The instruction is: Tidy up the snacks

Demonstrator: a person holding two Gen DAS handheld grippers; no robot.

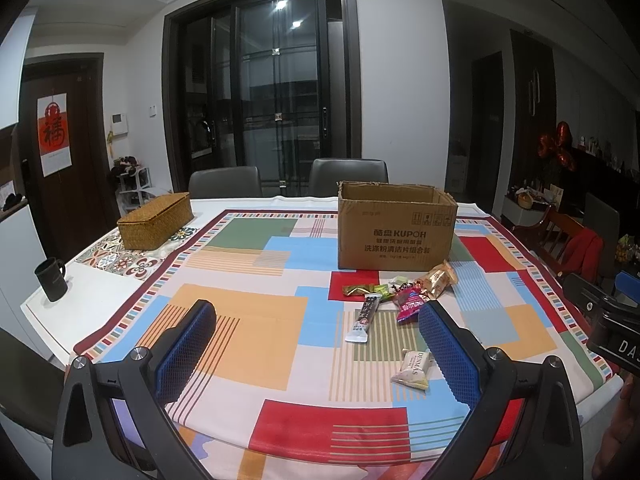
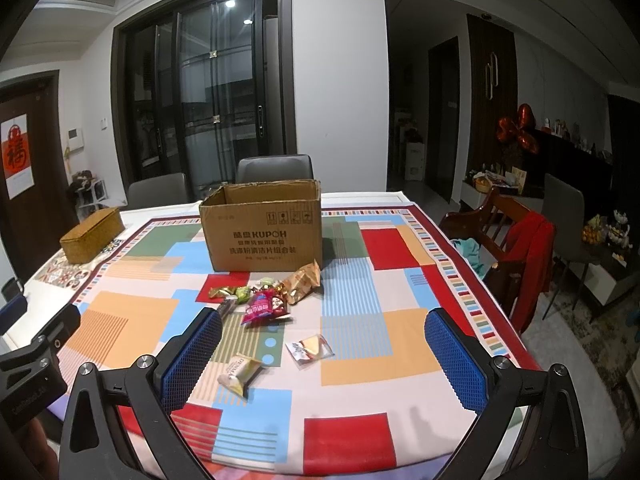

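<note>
Start of sorting — nothing picked. Left gripper [image 1: 316,344] and right gripper [image 2: 324,352] both spread wide, empty, above tablecloth [image 2: 380,364]. Snacks [image 2: 266,300] scattered just before open cardboard box [image 2: 262,236]. Next, likely — descend on nearest packet [image 2: 240,374], pinch, carry to box.

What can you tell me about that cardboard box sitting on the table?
The cardboard box is plain brown, printed with KUPOH and Chinese lettering plus small handling symbols on the side facing us. Its top is open, with ragged edges; what lies inside cannot be seen. It stands upright on the colourful tablecloth, toward the far side, just behind a cluster of snack packets. Neither gripper touches it.
</note>
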